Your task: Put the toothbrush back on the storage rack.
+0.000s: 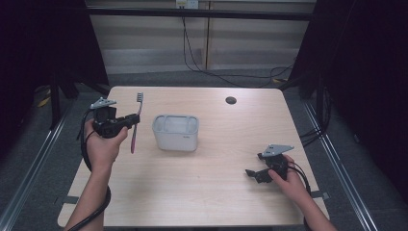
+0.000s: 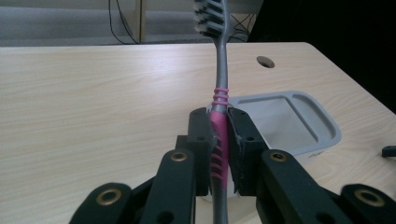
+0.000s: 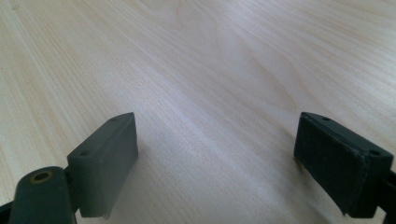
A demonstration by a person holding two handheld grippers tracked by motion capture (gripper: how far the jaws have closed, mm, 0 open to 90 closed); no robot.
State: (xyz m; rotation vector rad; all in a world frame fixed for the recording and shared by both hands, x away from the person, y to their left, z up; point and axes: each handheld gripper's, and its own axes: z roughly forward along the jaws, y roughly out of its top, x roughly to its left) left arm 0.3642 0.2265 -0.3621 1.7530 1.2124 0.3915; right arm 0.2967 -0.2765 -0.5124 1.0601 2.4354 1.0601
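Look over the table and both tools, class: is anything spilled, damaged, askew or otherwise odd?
Nothing stands out. The left tool grips a pink and grey toothbrush upright, bristles up, beside the white container, which stands level and looks empty. The right tool rests open and low over the bare wooden table. No spills or breakage show.

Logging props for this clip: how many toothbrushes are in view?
1. The toothbrush is clamped by its pink handle in the left hand-held gripper, bristles up, left of the white container. The container's inside looks empty in the left gripper view.
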